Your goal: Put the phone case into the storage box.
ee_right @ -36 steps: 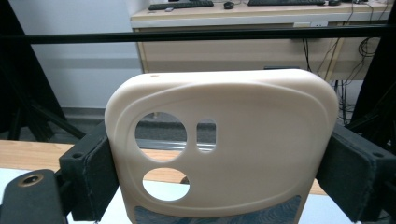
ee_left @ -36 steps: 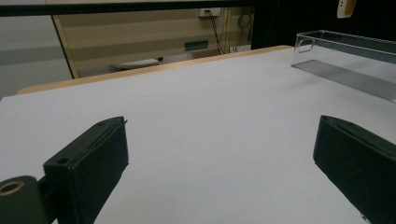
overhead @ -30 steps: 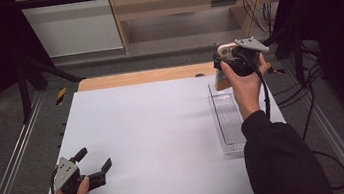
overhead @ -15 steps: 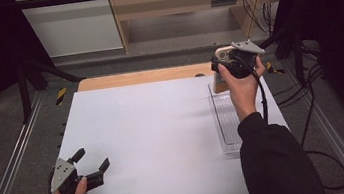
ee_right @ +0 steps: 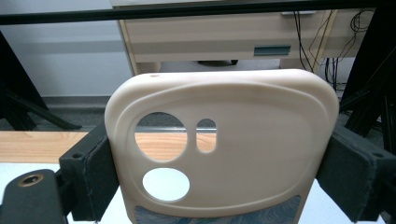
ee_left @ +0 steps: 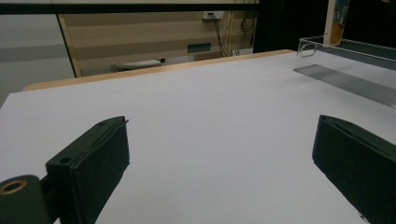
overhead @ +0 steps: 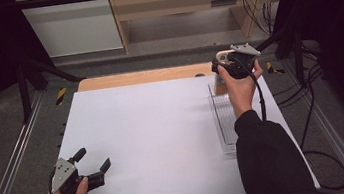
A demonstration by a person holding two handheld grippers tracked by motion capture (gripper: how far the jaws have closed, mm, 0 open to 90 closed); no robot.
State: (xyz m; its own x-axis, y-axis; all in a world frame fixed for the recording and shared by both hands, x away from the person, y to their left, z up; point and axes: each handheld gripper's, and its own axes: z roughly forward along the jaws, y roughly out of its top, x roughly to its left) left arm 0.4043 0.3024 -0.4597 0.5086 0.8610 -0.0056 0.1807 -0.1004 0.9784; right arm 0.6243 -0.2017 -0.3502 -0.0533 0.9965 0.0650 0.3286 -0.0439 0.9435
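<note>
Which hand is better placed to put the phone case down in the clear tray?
Right. The right tongs already clamp the cream phone case by its sides, just above the clear tray's far end. The left tongs sit open near the table's opposite corner.

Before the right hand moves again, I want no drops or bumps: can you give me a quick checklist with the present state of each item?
1. Right gripper clamps the cream phone case on both sides: ok.
2. Case clear of the table, held above its far right corner: ok.
3. Clear plastic tray lies flat near the table's right edge: ok.
4. Left gripper open, holding nothing: ok.
5. Left gripper far from the tray: ok.
6. Tray interior free: cannot tell.
</note>
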